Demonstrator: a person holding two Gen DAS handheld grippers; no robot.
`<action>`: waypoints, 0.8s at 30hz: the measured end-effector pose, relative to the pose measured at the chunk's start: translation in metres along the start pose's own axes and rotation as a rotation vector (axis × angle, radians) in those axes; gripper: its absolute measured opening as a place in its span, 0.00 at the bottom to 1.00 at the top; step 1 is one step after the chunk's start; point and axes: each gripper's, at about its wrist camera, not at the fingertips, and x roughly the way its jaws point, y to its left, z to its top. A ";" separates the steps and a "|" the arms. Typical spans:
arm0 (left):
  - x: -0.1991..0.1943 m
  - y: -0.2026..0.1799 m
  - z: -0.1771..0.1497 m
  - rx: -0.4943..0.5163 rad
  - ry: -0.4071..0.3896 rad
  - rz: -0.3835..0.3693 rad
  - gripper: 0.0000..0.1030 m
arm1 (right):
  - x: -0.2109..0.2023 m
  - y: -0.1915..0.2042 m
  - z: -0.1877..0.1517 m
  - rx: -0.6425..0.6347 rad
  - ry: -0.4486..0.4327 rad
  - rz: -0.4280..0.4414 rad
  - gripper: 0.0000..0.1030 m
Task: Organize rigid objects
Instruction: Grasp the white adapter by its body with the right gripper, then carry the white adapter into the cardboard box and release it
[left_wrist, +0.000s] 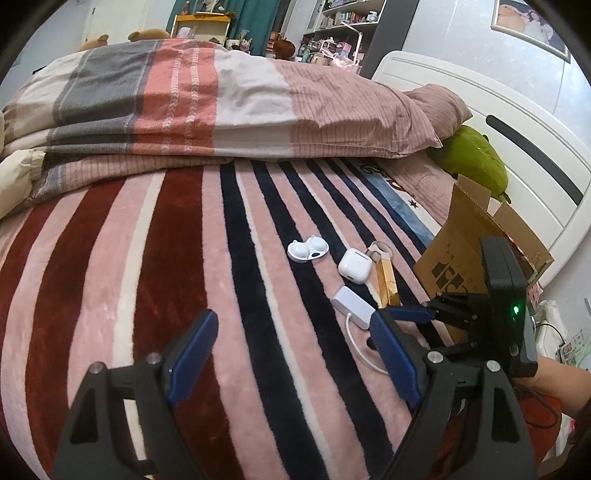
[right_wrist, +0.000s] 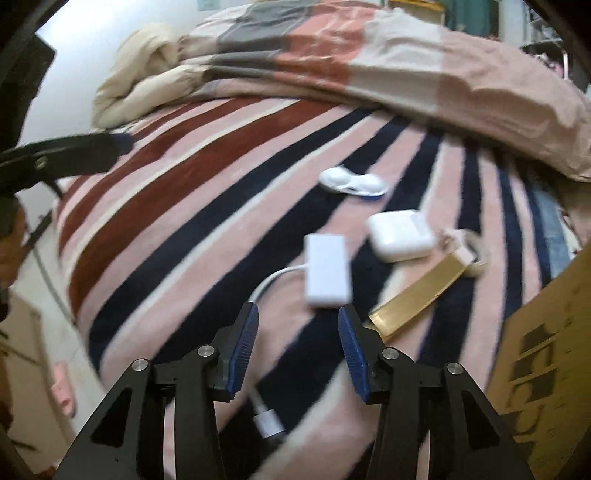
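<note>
Striped plush blanket (right_wrist: 184, 206) gives a soft, yielding bed. Beside me the brown cardboard box (right_wrist: 546, 354) stands open. My right gripper (right_wrist: 297, 345), jaws apart and empty, hovers just short of the flat white plastic adapter (right_wrist: 327, 269): light, stiff, probably slick, best pinched across its narrow sides, clear of the floppy cable.

Striped blanket (left_wrist: 155, 258) covers bed, maroon, pink, navy bands. Folded quilt (left_wrist: 177, 103) heaped along far side, grey, coral, cream blocks. Pink pillow (left_wrist: 436, 107) against white headboard (left_wrist: 517, 122). Green plush toy (left_wrist: 476, 158) tucked below pillow. Cluttered shelves (left_wrist: 332, 33) and teal curtain (left_wrist: 266, 18) behind.
</note>
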 end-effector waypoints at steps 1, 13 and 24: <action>0.001 0.000 0.000 0.000 0.000 -0.001 0.80 | 0.002 -0.004 0.002 0.011 -0.001 -0.005 0.40; 0.018 -0.001 0.006 -0.004 0.038 -0.022 0.80 | 0.032 -0.008 0.023 0.016 0.022 -0.040 0.23; 0.014 -0.036 0.034 0.003 0.061 -0.243 0.63 | -0.054 0.032 0.040 -0.048 -0.184 0.117 0.23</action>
